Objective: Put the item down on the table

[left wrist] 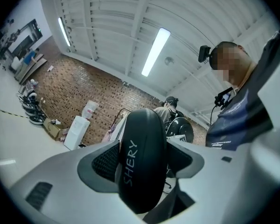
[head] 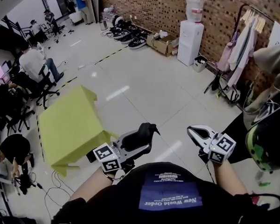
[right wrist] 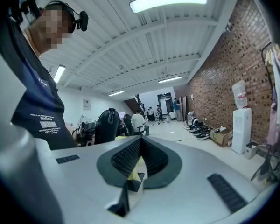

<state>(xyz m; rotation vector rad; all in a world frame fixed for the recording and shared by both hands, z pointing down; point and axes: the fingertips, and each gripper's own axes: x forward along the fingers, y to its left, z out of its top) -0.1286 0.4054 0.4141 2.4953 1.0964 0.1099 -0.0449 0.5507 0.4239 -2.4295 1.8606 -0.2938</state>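
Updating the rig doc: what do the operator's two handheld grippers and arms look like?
The left gripper and right gripper have light grey jaws with black ribbed pads. Each carries a white cube with black square markers. The operator wears a black top with a blue printed panel.

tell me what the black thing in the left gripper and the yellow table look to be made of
The black item: smooth, matte, rounded shell with pale printed letters; likely moulded plastic or rubber-coated, cannot tell which. The table: flat yellow-green top whose edges hang soft at the corner, probably a cloth cover; what lies beneath is hidden.
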